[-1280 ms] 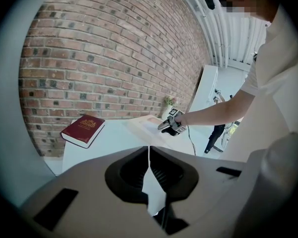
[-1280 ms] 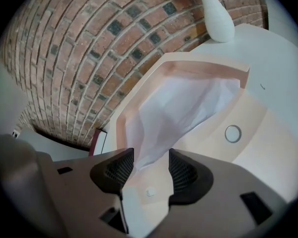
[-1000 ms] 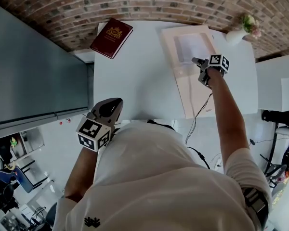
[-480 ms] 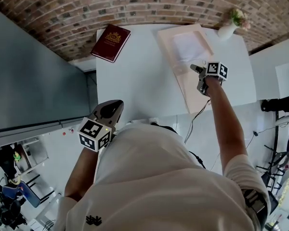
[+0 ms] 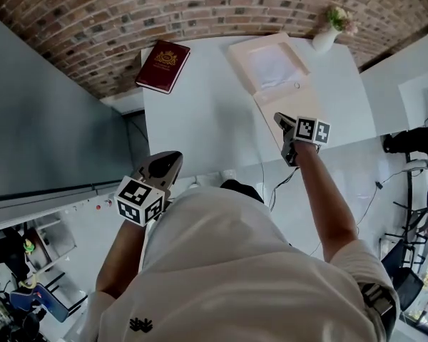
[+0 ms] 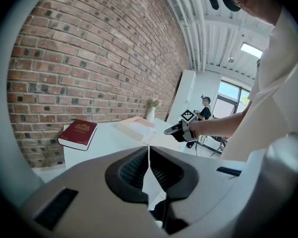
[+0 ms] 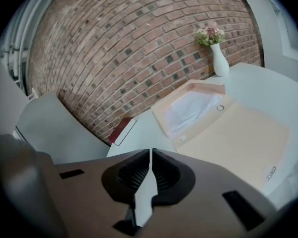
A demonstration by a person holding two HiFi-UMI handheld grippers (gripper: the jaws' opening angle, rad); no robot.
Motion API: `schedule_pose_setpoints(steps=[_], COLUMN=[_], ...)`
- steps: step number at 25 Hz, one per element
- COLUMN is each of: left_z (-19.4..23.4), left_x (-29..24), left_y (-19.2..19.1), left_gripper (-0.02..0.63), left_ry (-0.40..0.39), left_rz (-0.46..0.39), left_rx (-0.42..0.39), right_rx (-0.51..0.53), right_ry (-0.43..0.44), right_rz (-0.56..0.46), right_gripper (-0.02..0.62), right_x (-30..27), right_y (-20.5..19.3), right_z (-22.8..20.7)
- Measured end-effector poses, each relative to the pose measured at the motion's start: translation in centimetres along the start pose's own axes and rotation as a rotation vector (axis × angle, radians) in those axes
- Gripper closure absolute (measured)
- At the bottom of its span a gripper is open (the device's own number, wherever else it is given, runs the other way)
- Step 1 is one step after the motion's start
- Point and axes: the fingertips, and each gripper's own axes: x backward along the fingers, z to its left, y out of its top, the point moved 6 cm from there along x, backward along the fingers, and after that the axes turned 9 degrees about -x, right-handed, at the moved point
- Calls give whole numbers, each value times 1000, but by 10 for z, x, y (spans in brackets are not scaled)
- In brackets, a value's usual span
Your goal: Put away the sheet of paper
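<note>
The white sheet of paper (image 5: 269,64) (image 7: 193,107) lies inside an open pale pink folder (image 5: 303,104) (image 7: 238,138) at the far right of the white table (image 5: 207,112). My right gripper (image 5: 279,118) (image 7: 151,151) hovers over the folder's near flap, back from the sheet. Its jaws have just been closing and now meet with nothing between them. My left gripper (image 5: 172,154) (image 6: 149,150) is held off the table's near left edge, shut and empty. In the left gripper view, the right gripper (image 6: 173,130) shows beside the folder (image 6: 137,125).
A dark red book (image 5: 165,65) (image 6: 78,133) (image 7: 122,130) lies at the table's far left corner. A white vase with flowers (image 5: 327,34) (image 7: 218,58) stands behind the folder. A brick wall runs along the far side. A thin cable (image 5: 289,175) hangs off the near edge.
My right gripper has drawn back from over the sheet toward the table's near edge, above the folder's flap. The left gripper has barely shifted.
</note>
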Motion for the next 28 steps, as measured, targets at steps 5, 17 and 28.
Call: schedule_pose_setpoints(steps=[5,17,28], left_z=[-6,-30,-28], left_x=[10,15,39], left_y=[-12,-15,-27], left_gripper=[577,577,577], left_ry=[-32,-133,-116], left_rz=[7,-3,-8], left_rx=[-8,-63,-51], right_rx=[73,156,338], right_ry=[28,161,176], right_rz=[-13,-52,58], right_gripper=[565,566,568], right_x=[17,62,57], right_y=[-47,-130,-181], right_z=[29,92,129])
